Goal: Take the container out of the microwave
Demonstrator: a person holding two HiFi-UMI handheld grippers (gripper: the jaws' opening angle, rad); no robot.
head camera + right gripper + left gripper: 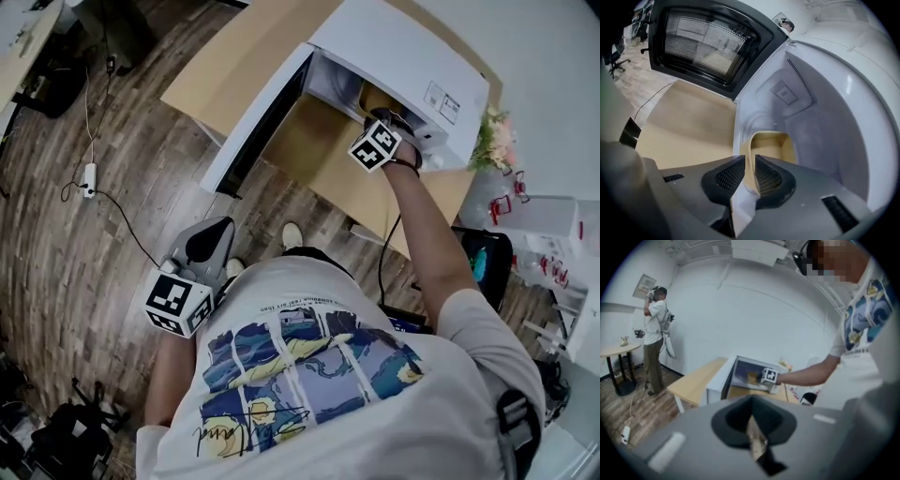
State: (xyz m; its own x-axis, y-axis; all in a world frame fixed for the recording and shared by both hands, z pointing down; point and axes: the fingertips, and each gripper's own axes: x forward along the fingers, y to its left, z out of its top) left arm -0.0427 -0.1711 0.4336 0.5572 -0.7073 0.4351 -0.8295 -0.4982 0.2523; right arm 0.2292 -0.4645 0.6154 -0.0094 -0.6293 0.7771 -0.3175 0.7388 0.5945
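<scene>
The white microwave (pixel 403 56) stands on a light wooden table (pixel 225 66) with its door (pixel 253 122) swung wide open to the left. Inside sits a tan container (pixel 774 144), open at the top, also glimpsed in the head view as a tan container (pixel 376 97). My right gripper (pixel 750 169) reaches into the cavity, and its two jaws are closed on the container's near wall. In the head view the right gripper (pixel 377 114) is at the oven mouth. My left gripper (pixel 208 246) hangs low by my side, shut and empty; from the left gripper (pixel 752 417) the microwave (pixel 745 373) shows far off.
A power strip with a cable (pixel 90 178) lies on the wooden floor at left. Flowers (pixel 494 136) and a black bag (pixel 487 262) are right of the table. Another person (pixel 654 338) stands by a round table (pixel 618 350) across the room.
</scene>
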